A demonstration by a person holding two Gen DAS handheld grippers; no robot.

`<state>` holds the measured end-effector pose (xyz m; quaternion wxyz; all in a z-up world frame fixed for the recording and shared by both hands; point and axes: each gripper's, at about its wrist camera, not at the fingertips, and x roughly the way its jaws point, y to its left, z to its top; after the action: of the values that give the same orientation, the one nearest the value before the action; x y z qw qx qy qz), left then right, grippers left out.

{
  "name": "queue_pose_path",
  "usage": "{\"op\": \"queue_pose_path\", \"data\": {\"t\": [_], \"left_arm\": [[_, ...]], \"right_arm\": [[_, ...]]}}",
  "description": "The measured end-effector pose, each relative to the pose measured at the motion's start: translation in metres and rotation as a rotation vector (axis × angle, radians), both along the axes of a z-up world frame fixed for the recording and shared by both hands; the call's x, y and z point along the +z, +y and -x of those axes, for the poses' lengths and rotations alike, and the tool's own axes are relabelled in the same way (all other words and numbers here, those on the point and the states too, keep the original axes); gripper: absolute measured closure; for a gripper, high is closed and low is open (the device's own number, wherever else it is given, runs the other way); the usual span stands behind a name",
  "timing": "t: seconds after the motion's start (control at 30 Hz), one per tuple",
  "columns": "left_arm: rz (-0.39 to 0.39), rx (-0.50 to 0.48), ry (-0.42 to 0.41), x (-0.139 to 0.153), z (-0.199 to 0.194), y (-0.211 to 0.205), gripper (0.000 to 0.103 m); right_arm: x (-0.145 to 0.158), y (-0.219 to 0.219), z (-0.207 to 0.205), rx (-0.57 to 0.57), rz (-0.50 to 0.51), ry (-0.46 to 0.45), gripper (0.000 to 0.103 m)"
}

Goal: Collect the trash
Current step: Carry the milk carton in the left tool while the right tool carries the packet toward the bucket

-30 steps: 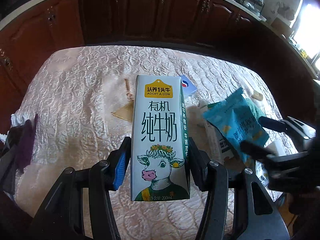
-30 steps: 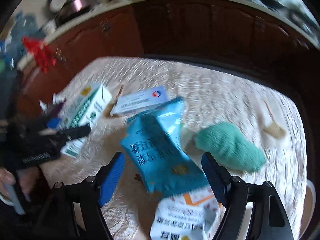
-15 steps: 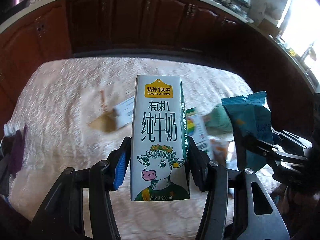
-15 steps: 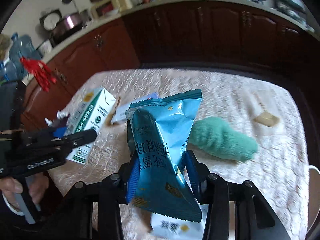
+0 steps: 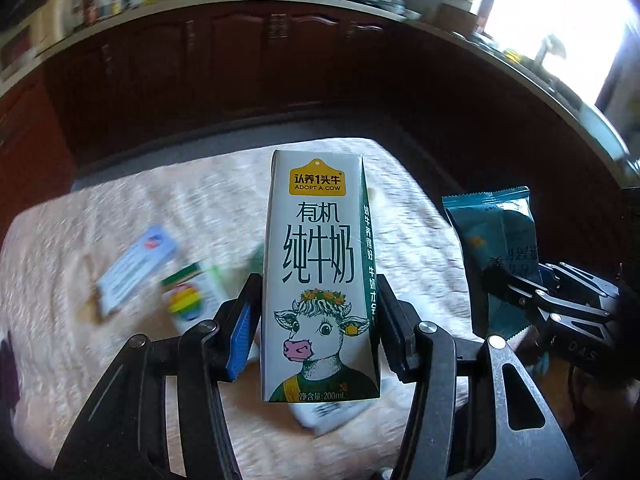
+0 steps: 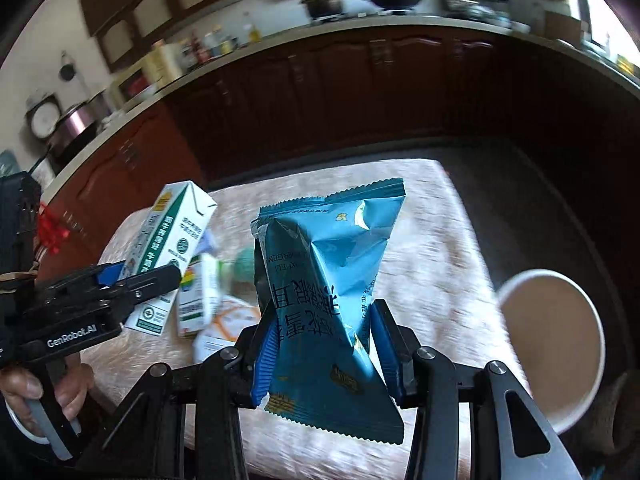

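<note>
— Milk carton (image 5: 320, 276) sits upright, pinched between the left gripper (image 5: 318, 320) jaws, lifted above the table (image 5: 120, 360). And the snack bag (image 6: 332, 280)?

— Clamped low in the right gripper (image 6: 324, 354), also above the table, with the white bin (image 6: 556, 360) just right of it.

— Best approach?

— Probably carry each squarely over the bin's rim before releasing; the bag is floppy and could catch the edge. More wrappers (image 6: 200, 300) wait on the table.

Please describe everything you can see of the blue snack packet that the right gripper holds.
The blue snack packet is a glossy, crinkled foil pouch with serrated sealed ends and dark printed Chinese text. It looks closed and slightly puffed. The right gripper pinches its lower part between blue pads, holding it upright above the table. Nothing else touches it.
</note>
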<state>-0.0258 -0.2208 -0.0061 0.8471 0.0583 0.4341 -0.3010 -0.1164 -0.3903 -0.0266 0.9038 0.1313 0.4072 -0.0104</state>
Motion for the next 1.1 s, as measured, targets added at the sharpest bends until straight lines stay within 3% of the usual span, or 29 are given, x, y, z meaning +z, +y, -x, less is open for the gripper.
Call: {"op": "queue_pose_path", "data": {"t": [0.27,0.63,1.1], "left_arm": [[-0.011,-0.142,-0.007,0.009,0.027,-0.078,0.051],[-0.022,-0.296,0.018,0.000,0.057,-0.158,0.051],[-0.044,-0.367,0.119,-0.038,0.061,-0.231,0.051]], "right_arm": [[0.000,-0.075,0.053,-0.197,-0.022,-0.002,0.060],[-0.015,-0.141,0.111,-0.382,-0.047,0.041,0.059],[-0.070,-0.188,0.116,-0.515,-0.114,0.174,0.057]]}}
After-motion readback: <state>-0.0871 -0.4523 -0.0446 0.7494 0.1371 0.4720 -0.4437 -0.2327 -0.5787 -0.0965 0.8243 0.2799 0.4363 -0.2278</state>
